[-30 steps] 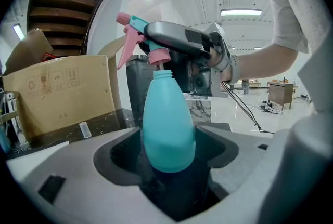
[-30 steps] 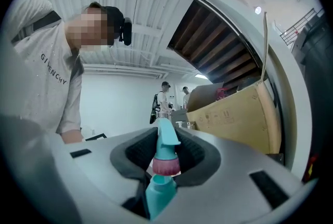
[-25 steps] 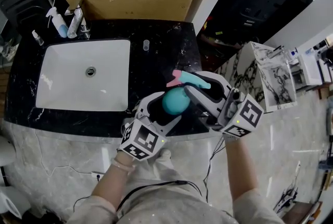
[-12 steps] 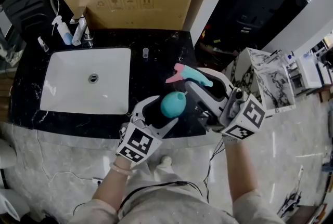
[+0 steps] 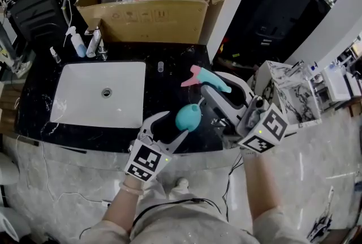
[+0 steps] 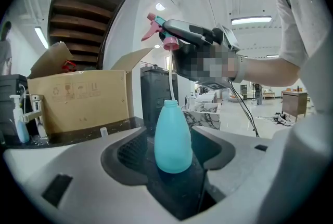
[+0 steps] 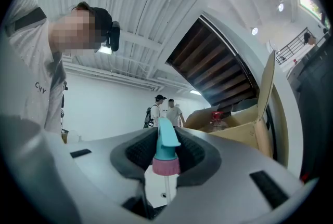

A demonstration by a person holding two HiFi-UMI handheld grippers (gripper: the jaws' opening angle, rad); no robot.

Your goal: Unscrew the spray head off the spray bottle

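Note:
The teal spray bottle (image 5: 188,117) hangs above the black counter between the pads of my left gripper (image 5: 179,122), whose jaws have just been closing on it. In the left gripper view the bottle (image 6: 172,140) stands upright with its neck bare. Up and to the right, my right gripper (image 5: 212,84) is shut on the teal spray head (image 5: 208,81), which has a pink nozzle and pink collar. The spray head (image 6: 162,31) is off the neck. Its white dip tube (image 6: 170,75) runs down to the bottle mouth. The right gripper view shows the spray head (image 7: 166,147) clamped between the pads.
A white sink (image 5: 85,102) is set in the black counter (image 5: 181,59) to the left. An open cardboard box (image 5: 147,13) stands behind it. Small bottles (image 5: 76,42) and a faucet (image 5: 97,42) sit at the back left, and a small vial (image 5: 160,66) behind the grippers. Marble blocks (image 5: 283,90) stand right.
Both grippers have risen a little with their loads. The spray head now sits slightly farther above the bottle, and the left jaws have drawn in on the bottle.

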